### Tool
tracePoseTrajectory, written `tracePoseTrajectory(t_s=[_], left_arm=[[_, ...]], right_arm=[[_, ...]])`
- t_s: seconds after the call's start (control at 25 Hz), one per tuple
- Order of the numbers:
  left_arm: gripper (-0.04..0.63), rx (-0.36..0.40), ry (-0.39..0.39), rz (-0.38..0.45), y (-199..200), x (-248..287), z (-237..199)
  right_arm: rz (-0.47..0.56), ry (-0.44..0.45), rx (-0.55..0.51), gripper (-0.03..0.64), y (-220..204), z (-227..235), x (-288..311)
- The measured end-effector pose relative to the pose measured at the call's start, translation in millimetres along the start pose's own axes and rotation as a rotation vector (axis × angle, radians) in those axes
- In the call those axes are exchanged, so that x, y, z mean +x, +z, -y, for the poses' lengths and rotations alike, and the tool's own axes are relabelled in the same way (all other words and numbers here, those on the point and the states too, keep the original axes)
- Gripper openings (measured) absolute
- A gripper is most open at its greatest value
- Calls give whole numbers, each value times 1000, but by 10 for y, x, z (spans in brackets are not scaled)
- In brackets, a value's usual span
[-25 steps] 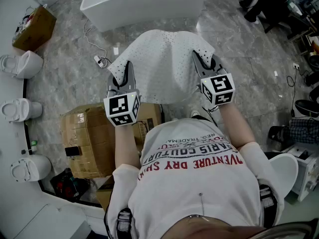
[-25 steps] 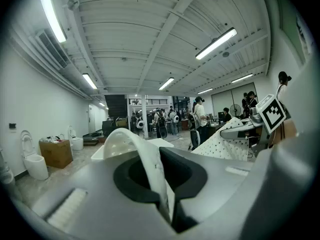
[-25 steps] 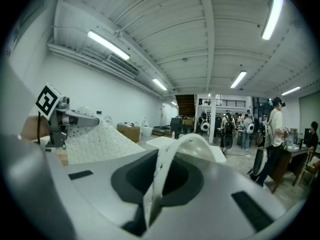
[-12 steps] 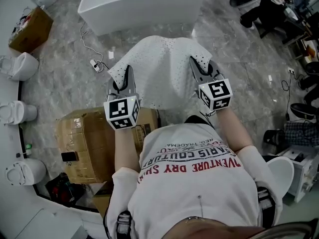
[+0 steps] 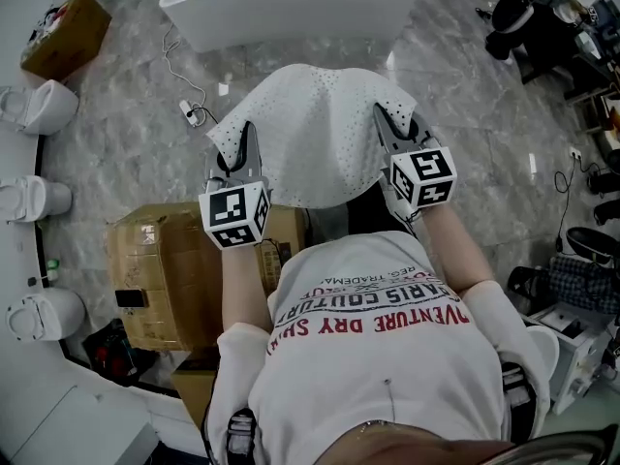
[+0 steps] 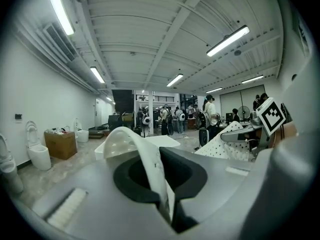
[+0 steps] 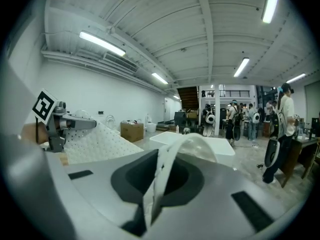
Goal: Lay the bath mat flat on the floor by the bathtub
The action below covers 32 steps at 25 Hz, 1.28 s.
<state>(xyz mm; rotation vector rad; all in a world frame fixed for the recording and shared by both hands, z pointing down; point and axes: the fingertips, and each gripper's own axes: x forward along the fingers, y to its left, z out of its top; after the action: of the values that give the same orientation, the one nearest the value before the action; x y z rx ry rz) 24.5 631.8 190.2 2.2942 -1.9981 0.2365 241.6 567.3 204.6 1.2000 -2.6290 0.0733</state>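
Note:
A white perforated bath mat (image 5: 315, 134) hangs stretched between my two grippers above the grey marble floor, just short of the white bathtub (image 5: 291, 3). The left gripper (image 5: 243, 141) is shut on the mat's left edge, and the right gripper (image 5: 389, 126) is shut on its right edge. In the left gripper view a fold of the mat (image 6: 150, 164) is pinched between the jaws, and the bathtub (image 6: 170, 140) lies ahead. The right gripper view likewise shows the mat's edge (image 7: 162, 179) clamped in the jaws, with the rest of the mat (image 7: 95, 141) spreading left.
A large cardboard box (image 5: 160, 269) stands on the floor below my left arm. Toilets (image 5: 39, 109) line the curved white wall at left, with another box (image 5: 63, 37) beyond them. A cable with a plug (image 5: 189, 114) lies left of the mat. People stand far behind the tub (image 7: 220, 146).
Both grippers have carried the mat a little way over the floor toward the tub. Both grips on the mat are unchanged.

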Motion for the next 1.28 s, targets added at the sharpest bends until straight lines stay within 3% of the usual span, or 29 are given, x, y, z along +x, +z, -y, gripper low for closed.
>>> tracePoseTrajectory(t_s=[0.36, 0.72, 1.0, 1.28], left_arm=[[25, 0, 110, -77, 46, 1227, -153], [25, -63, 196, -96, 233, 2700, -321], [25, -98, 169, -154, 189, 3541, -398], [26, -119, 123, -221, -83, 4268, -859]], right_arm=[[-67, 134, 88, 15, -56, 949, 1239], [-124, 184, 70, 17, 86, 2214, 2404], [-171, 174, 78, 15, -21, 2797, 2965], [-254, 124, 130, 17, -243, 3004, 3663]])
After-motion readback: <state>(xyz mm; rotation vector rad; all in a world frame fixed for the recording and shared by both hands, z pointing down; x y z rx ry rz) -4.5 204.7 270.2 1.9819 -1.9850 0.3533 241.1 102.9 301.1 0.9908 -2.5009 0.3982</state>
